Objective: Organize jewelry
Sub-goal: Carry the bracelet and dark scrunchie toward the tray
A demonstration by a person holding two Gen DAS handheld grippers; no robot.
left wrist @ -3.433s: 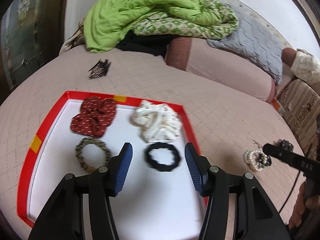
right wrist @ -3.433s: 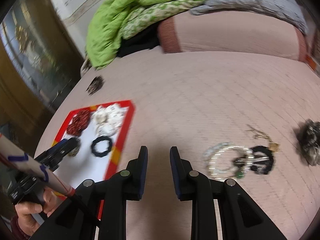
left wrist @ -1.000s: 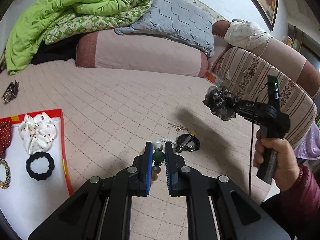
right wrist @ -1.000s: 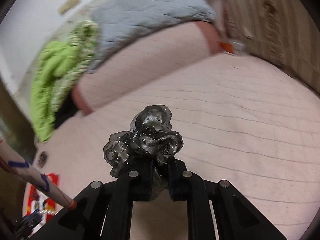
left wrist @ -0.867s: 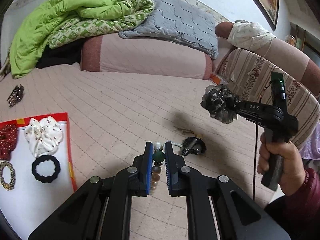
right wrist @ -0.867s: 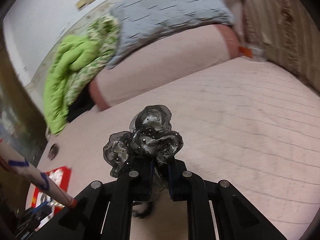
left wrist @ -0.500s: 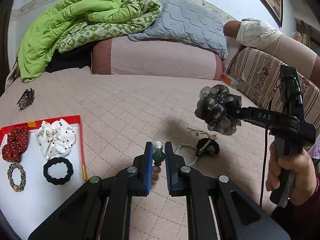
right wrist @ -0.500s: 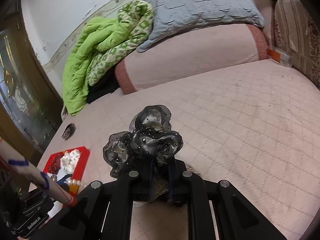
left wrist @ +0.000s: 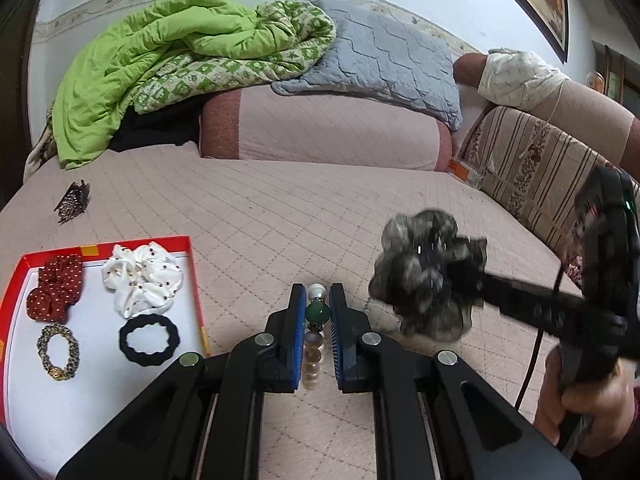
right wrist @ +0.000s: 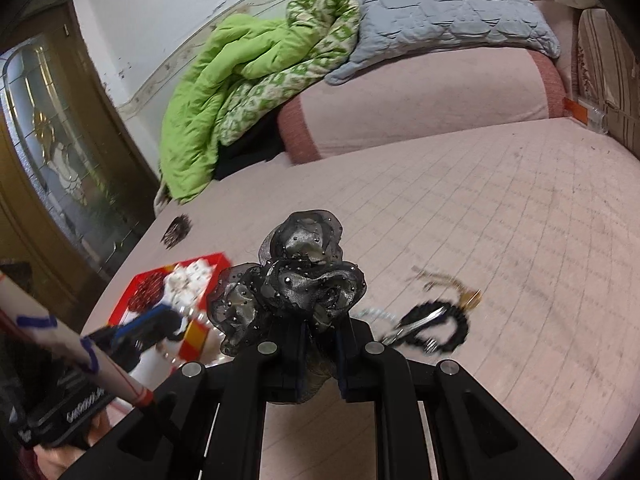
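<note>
My left gripper point(left wrist: 316, 312) is shut on a bead bracelet point(left wrist: 317, 313) with a green bead and pearls, held above the pink bedcover. My right gripper point(right wrist: 318, 336) is shut on a grey-black sheer scrunchie point(right wrist: 296, 280), which also shows in the left wrist view point(left wrist: 424, 276). A red-rimmed white tray point(left wrist: 196, 280) at the left holds a red dotted scrunchie point(left wrist: 56, 288), a white scrunchie point(left wrist: 140, 280), a black hair tie point(left wrist: 149, 340) and a gold-patterned hair tie point(left wrist: 58, 350). A black bead bracelet with a clip point(right wrist: 436, 324) and a gold chain point(right wrist: 444, 280) lie on the cover.
A dark hair claw point(left wrist: 72, 202) lies on the bedcover at far left. A green quilt point(left wrist: 168, 56), a grey pillow point(left wrist: 384, 68) and a pink bolster point(left wrist: 320, 132) line the back. A striped cushion point(left wrist: 540, 176) is at the right.
Both grippers have picked up their items from the cover and swung left toward the tray. The right gripper with the scrunchie has come closer to the left one.
</note>
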